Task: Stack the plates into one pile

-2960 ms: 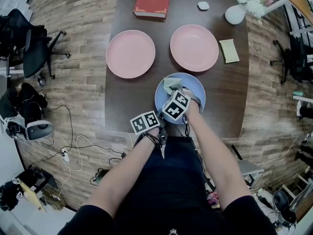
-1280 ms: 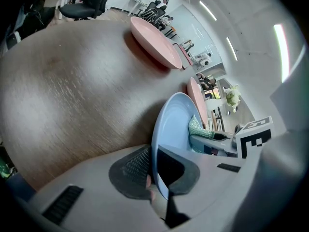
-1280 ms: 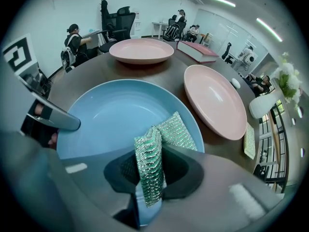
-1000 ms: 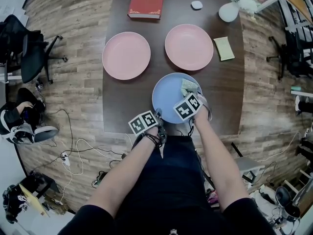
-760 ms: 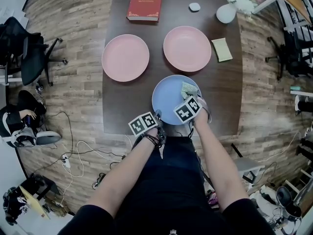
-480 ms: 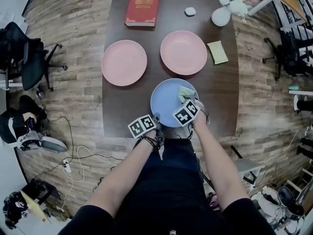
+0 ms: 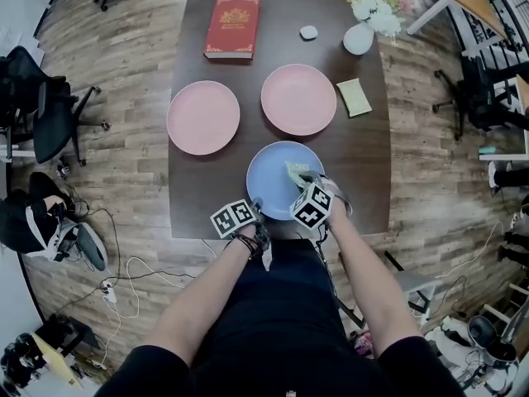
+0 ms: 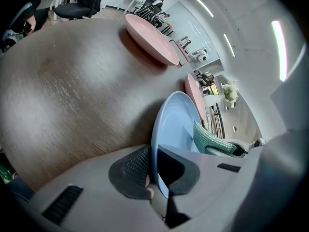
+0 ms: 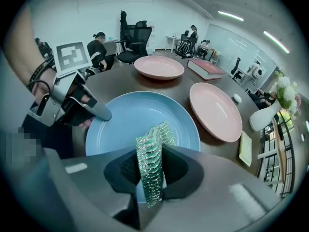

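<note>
Left tool (image 8: pixel 155 174) is clenched on the near rim of a round, smooth light-blue plate (image 7: pixel 273 170): the thin edge runs between the two dark, ribbed pads, one pad under the plate and one over it. The light-blue plate sits at the near edge of the dark brown wood-grain tabletop (image 7: pixel 364 164), just in front of the person; whether it rests flat or is raised a little can't be told. Right tool (image 9: pixel 149 174) is gripping a green mesh cloth (image 9: pixel 152 161), a knobbly woven strip folded upright between the pads, with its top end sticking out past the tool tips over the plate's right half; whether cloth and plate touch is unclear. Further back are two shallow round plates of the same glossy finish, one pink plate (image 7: pixel 203 117) at the picture's left and another pink plate (image 7: pixel 299 98) to its right, side by side with a gap between them and both apart from the blue one. Behind them lies a red hardcover book (image 7: pixel 231 27) with gold print, flat on the tabletop. A small white oval pebble-like object (image 7: pixel 308 32) lies beside a white rounded vase (image 7: pixel 358 38) holding pale flowers. A flat yellow-green rectangular pad (image 7: pixel 354 97) lies just right of the right-hand pink plate.
</note>
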`<move>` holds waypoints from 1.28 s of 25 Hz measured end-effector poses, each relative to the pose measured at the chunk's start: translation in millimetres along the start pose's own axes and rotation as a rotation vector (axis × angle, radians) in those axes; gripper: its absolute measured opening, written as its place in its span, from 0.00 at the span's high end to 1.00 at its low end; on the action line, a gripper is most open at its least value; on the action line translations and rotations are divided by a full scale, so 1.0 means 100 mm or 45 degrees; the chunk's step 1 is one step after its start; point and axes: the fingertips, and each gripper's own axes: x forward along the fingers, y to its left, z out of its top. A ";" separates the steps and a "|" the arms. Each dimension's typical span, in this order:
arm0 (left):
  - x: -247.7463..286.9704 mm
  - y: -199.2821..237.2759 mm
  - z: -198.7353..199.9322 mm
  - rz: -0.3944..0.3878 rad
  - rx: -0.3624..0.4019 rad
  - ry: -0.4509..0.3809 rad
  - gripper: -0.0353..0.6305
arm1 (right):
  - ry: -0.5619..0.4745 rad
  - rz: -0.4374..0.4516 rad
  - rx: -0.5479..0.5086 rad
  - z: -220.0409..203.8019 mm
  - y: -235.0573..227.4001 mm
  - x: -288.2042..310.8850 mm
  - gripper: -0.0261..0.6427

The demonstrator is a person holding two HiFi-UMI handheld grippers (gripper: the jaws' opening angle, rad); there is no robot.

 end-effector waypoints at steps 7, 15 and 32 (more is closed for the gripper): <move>0.00 -0.01 0.00 0.000 -0.002 -0.004 0.93 | 0.041 0.030 -0.049 -0.09 0.15 0.04 0.84; -0.01 -0.01 -0.02 -0.011 -0.005 -0.003 0.93 | 0.088 0.087 -0.070 -0.16 0.29 0.22 0.84; -0.03 0.01 -0.05 -0.048 -0.001 0.018 0.93 | 0.131 0.163 -0.075 -0.08 0.48 0.35 0.84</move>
